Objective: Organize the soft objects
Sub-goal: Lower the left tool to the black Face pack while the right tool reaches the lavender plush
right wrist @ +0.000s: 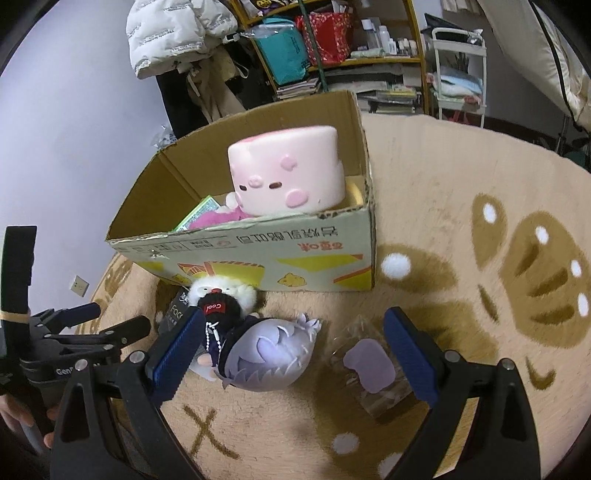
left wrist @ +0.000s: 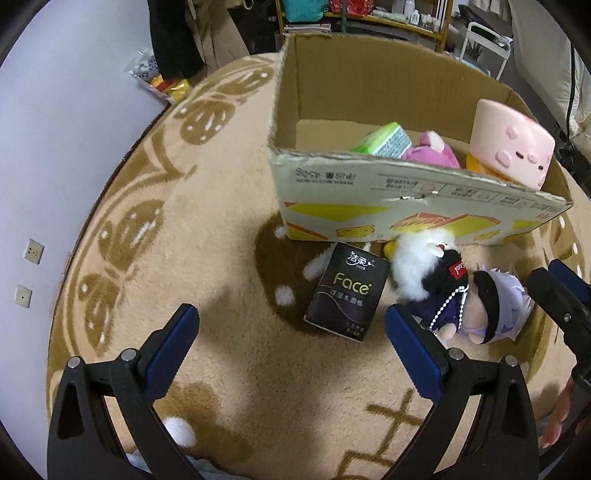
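A cardboard box (left wrist: 406, 184) (right wrist: 258, 251) stands on the rug. It holds a big pink plush (left wrist: 511, 142) (right wrist: 286, 170), a magenta plush (left wrist: 432, 149) and a green tissue pack (left wrist: 384, 140). In front of it lie a black Face tissue pack (left wrist: 347, 295), a white fluffy plush (left wrist: 421, 262) (right wrist: 225, 291), a purple-haired doll (left wrist: 491, 310) (right wrist: 269, 354) and a clear bag with a lilac item (right wrist: 373, 369). My left gripper (left wrist: 288, 325) is open, just left of the tissue pack. My right gripper (right wrist: 291, 332) is open above the doll.
A beige patterned rug (left wrist: 221, 221) covers the floor. A lilac wall (left wrist: 55, 129) runs at the left. Shelves (right wrist: 332, 44), hanging coats (right wrist: 177, 33) and a white cart (right wrist: 458, 70) stand behind the box.
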The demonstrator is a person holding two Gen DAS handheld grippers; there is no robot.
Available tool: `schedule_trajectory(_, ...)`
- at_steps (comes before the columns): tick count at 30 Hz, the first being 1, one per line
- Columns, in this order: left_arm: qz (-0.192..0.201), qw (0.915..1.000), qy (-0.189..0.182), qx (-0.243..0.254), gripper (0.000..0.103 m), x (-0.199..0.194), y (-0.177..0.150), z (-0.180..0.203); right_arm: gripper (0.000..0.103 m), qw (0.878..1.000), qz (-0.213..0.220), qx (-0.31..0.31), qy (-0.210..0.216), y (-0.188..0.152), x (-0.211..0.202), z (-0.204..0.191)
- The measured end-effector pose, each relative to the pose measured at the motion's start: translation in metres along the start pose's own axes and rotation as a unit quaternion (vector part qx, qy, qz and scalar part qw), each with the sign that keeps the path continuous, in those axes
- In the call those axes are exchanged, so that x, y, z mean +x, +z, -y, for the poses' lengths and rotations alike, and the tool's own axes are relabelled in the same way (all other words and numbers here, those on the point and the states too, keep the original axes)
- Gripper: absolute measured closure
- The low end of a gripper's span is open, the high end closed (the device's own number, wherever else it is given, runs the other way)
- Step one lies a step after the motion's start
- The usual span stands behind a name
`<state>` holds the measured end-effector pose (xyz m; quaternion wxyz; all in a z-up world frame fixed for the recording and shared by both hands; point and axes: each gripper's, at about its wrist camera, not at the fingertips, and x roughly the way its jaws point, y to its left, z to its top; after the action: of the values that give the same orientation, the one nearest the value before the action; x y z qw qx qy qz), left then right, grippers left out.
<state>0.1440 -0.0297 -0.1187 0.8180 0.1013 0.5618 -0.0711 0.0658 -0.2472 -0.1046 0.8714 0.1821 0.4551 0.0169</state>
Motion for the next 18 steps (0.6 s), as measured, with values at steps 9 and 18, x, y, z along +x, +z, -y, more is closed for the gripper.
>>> schedule_trajectory(9, -0.040, 0.9992, 0.000, -0.005, 0.003, 0.032, 0.007, 0.002, 0.002, 0.999, -0.031, 0.010, 0.006, 0.001, 0.018, 0.003)
schedule_trajectory(18, -0.056, 0.9980, -0.022, -0.020, 0.004, 0.047, 0.009, 0.000, 0.024, 0.995, -0.077, 0.032, 0.046, -0.005, 0.042, 0.003)
